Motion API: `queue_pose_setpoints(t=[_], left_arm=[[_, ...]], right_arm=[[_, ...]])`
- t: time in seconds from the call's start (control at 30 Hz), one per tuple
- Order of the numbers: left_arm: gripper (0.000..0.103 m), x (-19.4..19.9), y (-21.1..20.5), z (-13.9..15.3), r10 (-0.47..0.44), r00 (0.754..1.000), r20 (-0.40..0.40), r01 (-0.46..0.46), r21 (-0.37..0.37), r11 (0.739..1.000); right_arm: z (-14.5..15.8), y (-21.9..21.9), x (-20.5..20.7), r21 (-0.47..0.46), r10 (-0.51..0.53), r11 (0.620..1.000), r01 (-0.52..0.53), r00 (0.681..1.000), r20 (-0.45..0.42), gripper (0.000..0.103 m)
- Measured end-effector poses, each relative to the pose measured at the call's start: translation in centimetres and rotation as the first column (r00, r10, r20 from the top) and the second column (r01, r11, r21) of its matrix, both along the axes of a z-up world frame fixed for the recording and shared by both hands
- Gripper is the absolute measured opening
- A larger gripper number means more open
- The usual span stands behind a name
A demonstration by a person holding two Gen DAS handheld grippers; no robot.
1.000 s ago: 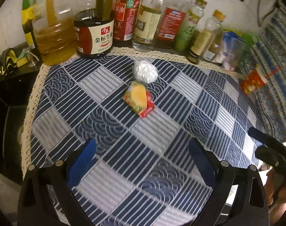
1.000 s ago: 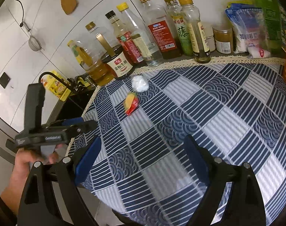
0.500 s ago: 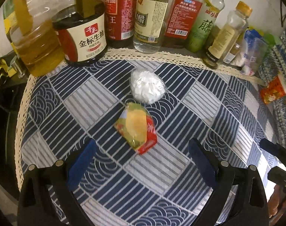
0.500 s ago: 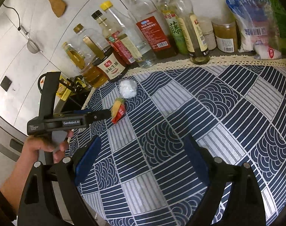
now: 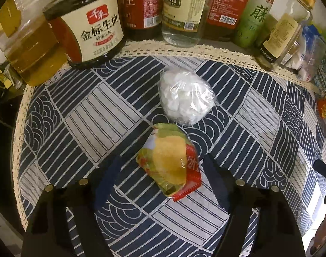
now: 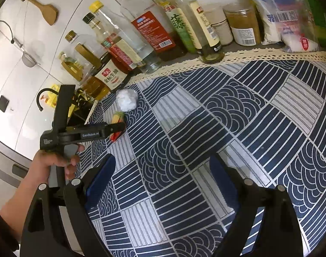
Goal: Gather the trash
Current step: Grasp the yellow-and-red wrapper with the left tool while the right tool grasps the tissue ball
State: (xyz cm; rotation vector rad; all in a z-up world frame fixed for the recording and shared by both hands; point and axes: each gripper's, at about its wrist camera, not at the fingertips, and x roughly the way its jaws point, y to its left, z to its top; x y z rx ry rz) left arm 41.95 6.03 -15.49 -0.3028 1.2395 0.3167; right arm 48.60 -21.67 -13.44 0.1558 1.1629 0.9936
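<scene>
A yellow, green and red snack wrapper (image 5: 170,165) lies on the blue patterned tablecloth (image 5: 77,117). A clear bag of white crumpled paper (image 5: 185,97) lies just behind it. My left gripper (image 5: 163,167) is open, its two fingers on either side of the wrapper, close above the cloth. In the right wrist view the left gripper (image 6: 117,127) hides part of the wrapper (image 6: 117,115), with the white bag (image 6: 126,99) beyond. My right gripper (image 6: 163,171) is open and empty over the middle of the cloth.
A row of bottles stands along the back: a soy sauce jug (image 5: 85,27), an oil jug (image 5: 30,49), vinegar and sauce bottles (image 5: 182,10). Jars and bags (image 6: 276,15) stand at the back right. The table's left edge has lace trim (image 5: 18,128).
My left gripper has moved forward and down toward the wrapper, which now sits between its open fingers. My right gripper has drifted slightly forward over the cloth.
</scene>
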Motion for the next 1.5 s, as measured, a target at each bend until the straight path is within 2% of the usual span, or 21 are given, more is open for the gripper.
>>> queue_pose_setpoints(t=[0.13, 0.23, 0.47, 0.7, 1.1, 1.5], left_arm=[[0.061, 0.3, -0.2, -0.3, -0.019, 1.0, -0.008, 0.019, 0.009, 1.0], [0.057, 0.6, -0.2, -0.4, -0.028, 1.0, -0.01, 0.028, 0.027, 0.999], [0.056, 0.2, 0.3, -0.4, -0.014, 1.0, 0.006, 0.014, 0.019, 1.0], [0.056, -2.3, 0.4, 1.1, 0.009, 0.999, 0.04, -0.009, 0.008, 1.0], [0.056, -9.0, 0.5, 4.5, 0.08, 0.991, 0.104, -0.08, -0.01, 0.997], [0.056, -14.3, 0.5, 4.6, 0.185, 0.976, 0.116, -0.18, -0.053, 0.982]], right_arm=[[-0.2, 0.2, 0.2, 0.001, 0.007, 1.0, -0.007, 1.0, -0.002, 0.088], [-0.3, 0.4, 0.2, -0.002, 0.013, 1.0, -0.013, 1.0, -0.004, 0.088], [-0.5, 1.0, 0.2, -0.008, 0.022, 1.0, -0.023, 1.0, -0.006, 0.088], [-0.1, 3.1, 0.5, -0.014, 0.068, 0.998, -0.067, 0.997, 0.022, 0.088], [0.4, 10.8, 1.6, -0.042, 0.187, 0.982, -0.184, 0.978, 0.092, 0.088], [-1.2, 20.0, 2.6, -0.133, 0.266, 0.96, -0.247, 0.953, 0.144, 0.088]])
